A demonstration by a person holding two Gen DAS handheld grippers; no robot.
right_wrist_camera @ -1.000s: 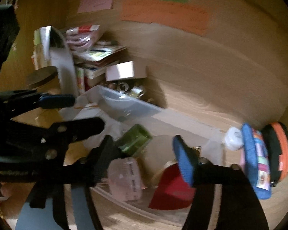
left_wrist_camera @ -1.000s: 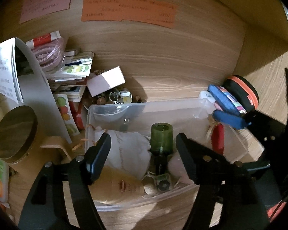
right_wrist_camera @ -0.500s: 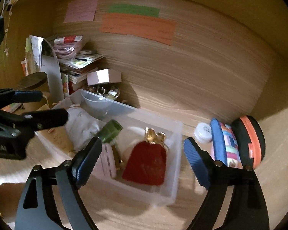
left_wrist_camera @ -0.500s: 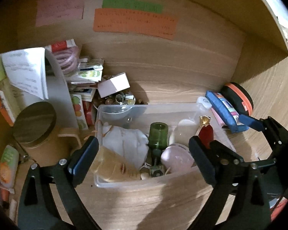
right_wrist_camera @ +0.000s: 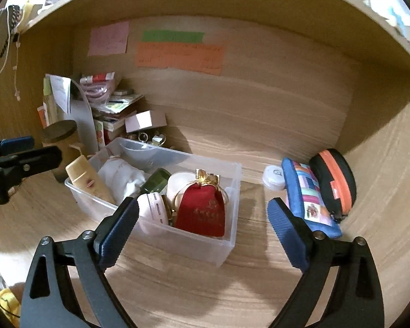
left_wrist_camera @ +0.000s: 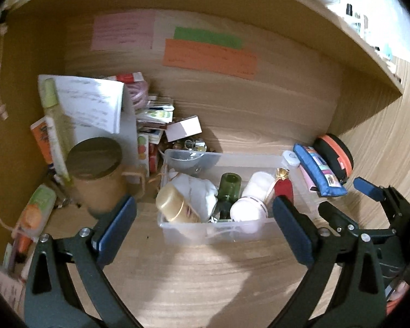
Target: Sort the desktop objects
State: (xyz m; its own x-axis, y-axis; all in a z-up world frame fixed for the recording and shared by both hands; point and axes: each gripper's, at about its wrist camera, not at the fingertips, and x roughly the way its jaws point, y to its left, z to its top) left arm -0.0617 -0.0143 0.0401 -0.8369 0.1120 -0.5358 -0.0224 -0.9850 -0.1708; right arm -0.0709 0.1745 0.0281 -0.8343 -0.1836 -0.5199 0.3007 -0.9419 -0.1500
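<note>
A clear plastic bin [left_wrist_camera: 259,161] [right_wrist_camera: 232,191] sits on the wooden desk. It holds a red pouch [right_wrist_camera: 202,213], a green bottle [left_wrist_camera: 229,186], a pink round case [left_wrist_camera: 248,213], a cream bottle [left_wrist_camera: 172,205] and a white cloth bag [left_wrist_camera: 199,191]. My left gripper [left_wrist_camera: 203,202] hovers in front of the bin, its jaws opening wide with nothing pressed between the pads. My right gripper [right_wrist_camera: 202,203] hovers before the bin's right end, jaws also opening and holding nothing. It also shows at the right of the left wrist view, right gripper [left_wrist_camera: 347,199].
A blue pencil case [right_wrist_camera: 309,199], a black-and-orange case [right_wrist_camera: 333,180] and a small white tin [right_wrist_camera: 273,176] lie right of the bin. A wooden-lidded jar [left_wrist_camera: 95,175], stacked booklets [left_wrist_camera: 150,114] and a small box [left_wrist_camera: 183,128] crowd the left. A shelf hangs overhead.
Both grippers have drawn back and up from the bin, their jaws spreading wide. A second ago their fingers were down among the bin's contents, by the green bottle and the red pouch.
</note>
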